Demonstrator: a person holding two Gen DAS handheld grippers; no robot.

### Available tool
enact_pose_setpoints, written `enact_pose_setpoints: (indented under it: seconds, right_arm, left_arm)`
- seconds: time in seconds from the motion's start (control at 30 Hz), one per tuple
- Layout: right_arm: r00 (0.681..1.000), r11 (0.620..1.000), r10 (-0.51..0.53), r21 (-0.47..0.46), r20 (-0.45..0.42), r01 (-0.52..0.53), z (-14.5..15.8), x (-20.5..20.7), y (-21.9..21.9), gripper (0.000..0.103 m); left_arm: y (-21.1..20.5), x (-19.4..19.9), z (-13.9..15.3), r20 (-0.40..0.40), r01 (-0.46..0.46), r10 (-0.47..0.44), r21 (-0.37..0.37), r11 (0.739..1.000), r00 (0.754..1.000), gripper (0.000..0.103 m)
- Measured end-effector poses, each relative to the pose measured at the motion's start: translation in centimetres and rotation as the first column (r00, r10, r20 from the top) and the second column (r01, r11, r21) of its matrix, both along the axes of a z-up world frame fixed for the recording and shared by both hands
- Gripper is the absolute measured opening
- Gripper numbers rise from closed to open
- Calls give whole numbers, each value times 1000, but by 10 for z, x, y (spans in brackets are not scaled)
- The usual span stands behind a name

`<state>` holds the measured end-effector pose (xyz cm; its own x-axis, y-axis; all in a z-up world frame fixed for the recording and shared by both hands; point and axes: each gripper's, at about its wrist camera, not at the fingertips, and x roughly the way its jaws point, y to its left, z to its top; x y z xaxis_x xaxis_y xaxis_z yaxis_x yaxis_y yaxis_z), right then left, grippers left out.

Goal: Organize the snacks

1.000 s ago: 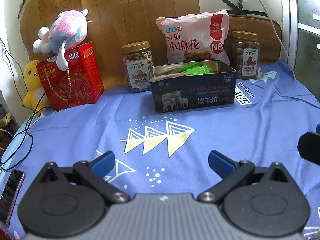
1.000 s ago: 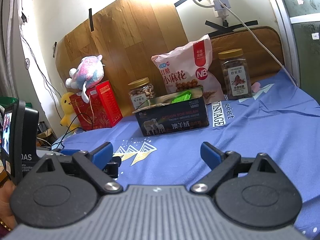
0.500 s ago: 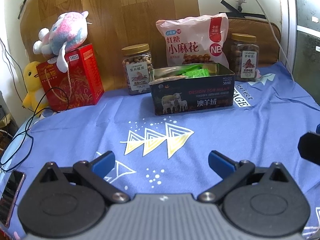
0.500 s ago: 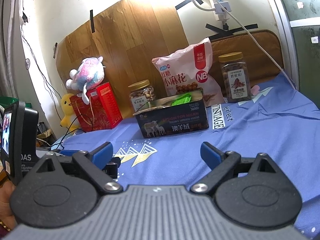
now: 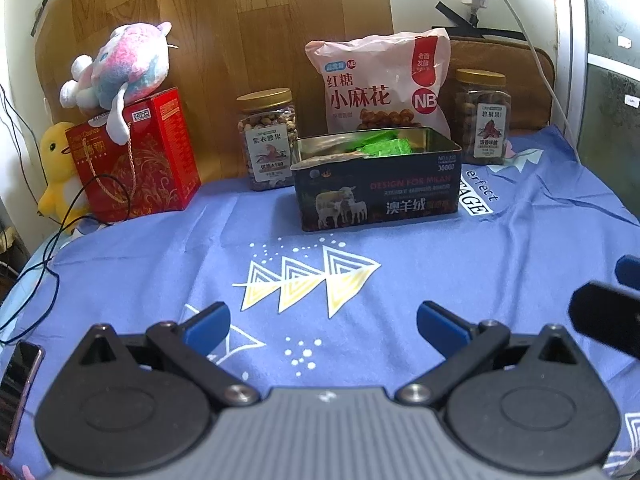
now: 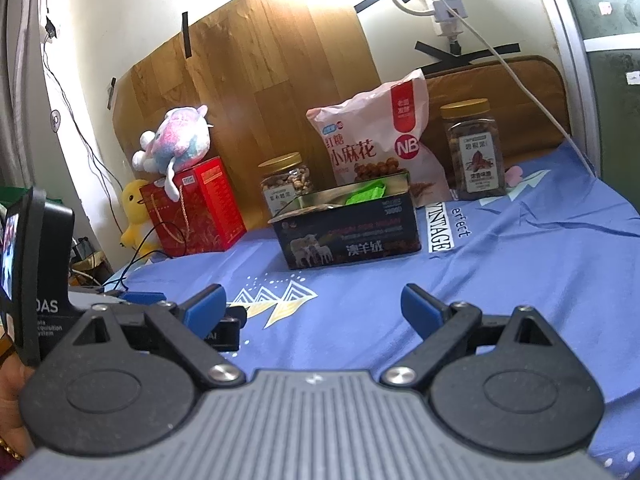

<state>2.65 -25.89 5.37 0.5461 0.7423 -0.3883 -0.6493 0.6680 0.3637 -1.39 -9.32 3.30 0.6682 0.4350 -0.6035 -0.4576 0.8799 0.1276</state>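
Blue patterned cloth [image 5: 400, 280] over bench, wood-panel wall [image 5: 240, 20] behind, dark open metal tin [image 5: 376, 196] reading "DESIGN FOR MILAN", pink "NB" snack bag [image 5: 380, 84], left gripper [image 5: 323, 322] and right gripper [image 6: 313, 303] fingers spread, empty.

A blue printed cloth [image 5: 400, 256] covers the surface. At its far side stand a red gift box [image 5: 136, 156], two nut jars [image 5: 268, 140] [image 5: 482, 116], a snack bag [image 5: 384, 84] and an open tin [image 5: 376, 196]. A phone [image 5: 18, 384] lies near left.

Open dark tin [image 5: 376, 196] with green packets [image 5: 382, 146], upright on blue cloth.
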Motion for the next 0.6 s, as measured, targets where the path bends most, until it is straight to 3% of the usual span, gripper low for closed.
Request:
enact_pose_setpoints:
  seconds: [0.6]
  right_arm:
    - [1000, 1000, 11, -1, -12, -11, -4, -2, 5, 96]
  left_arm:
    - [11, -5, 1, 6, -27, 27, -24, 999, 1000, 103]
